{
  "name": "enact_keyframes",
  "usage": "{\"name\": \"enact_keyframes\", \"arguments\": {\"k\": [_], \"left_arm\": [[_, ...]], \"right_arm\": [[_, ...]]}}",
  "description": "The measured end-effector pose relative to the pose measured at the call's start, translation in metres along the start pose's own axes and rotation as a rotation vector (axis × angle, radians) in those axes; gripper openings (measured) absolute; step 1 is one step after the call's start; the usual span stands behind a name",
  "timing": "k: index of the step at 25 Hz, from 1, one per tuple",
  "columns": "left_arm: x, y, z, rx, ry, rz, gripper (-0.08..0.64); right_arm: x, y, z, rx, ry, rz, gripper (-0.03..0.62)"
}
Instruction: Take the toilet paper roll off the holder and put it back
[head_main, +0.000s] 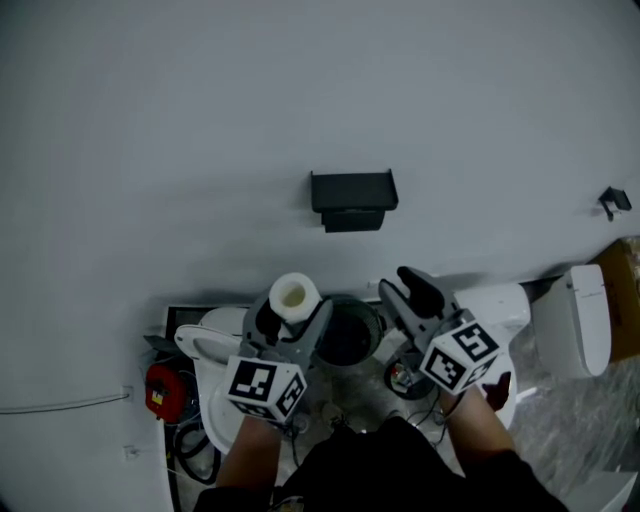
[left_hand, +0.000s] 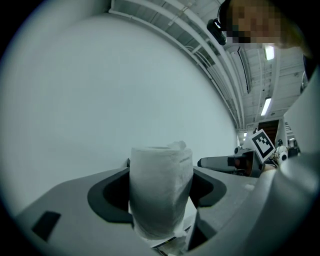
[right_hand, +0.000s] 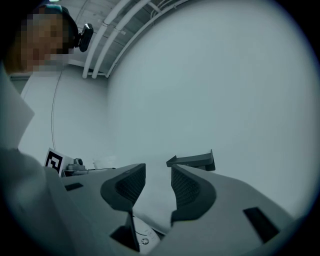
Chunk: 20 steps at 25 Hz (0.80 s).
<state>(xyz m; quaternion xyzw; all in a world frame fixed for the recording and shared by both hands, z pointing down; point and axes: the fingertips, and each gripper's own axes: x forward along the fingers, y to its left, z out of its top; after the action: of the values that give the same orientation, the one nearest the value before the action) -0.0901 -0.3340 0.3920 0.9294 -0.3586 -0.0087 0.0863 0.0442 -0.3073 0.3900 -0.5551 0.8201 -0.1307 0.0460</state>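
Observation:
A white toilet paper roll (head_main: 293, 296) stands upright between the jaws of my left gripper (head_main: 290, 318), which is shut on it. In the left gripper view the roll (left_hand: 161, 189) fills the gap, both dark pads pressing its sides. The black holder (head_main: 353, 199) is fixed on the pale wall, above and to the right of the roll. My right gripper (head_main: 412, 290) is open and holds nothing, its jaws pointing at the wall below the holder. In the right gripper view the holder (right_hand: 194, 161) shows just past the right-hand pad (right_hand: 186, 187), and my right gripper (right_hand: 152, 186) has wall behind its gap.
A white toilet (head_main: 205, 345) and a dark round bin (head_main: 348, 335) stand on the floor below the grippers. A red object (head_main: 162, 390) with cables lies at lower left. Another white fixture (head_main: 575, 318) and a cardboard box (head_main: 624, 290) are at the right. A small black hook (head_main: 614, 201) is on the wall.

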Motion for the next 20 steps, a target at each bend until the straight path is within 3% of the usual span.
{"name": "enact_keyframes", "arguments": {"k": [11, 20], "left_arm": [[0.033, 0.041, 0.002, -0.019, -0.005, 0.001, 0.316], [0.099, 0.050, 0.034, 0.040, -0.023, 0.032, 0.316]], "right_arm": [[0.047, -0.016, -0.001, 0.001, 0.017, -0.001, 0.158], [0.081, -0.060, 0.032, 0.007, -0.023, 0.062, 0.156]]}}
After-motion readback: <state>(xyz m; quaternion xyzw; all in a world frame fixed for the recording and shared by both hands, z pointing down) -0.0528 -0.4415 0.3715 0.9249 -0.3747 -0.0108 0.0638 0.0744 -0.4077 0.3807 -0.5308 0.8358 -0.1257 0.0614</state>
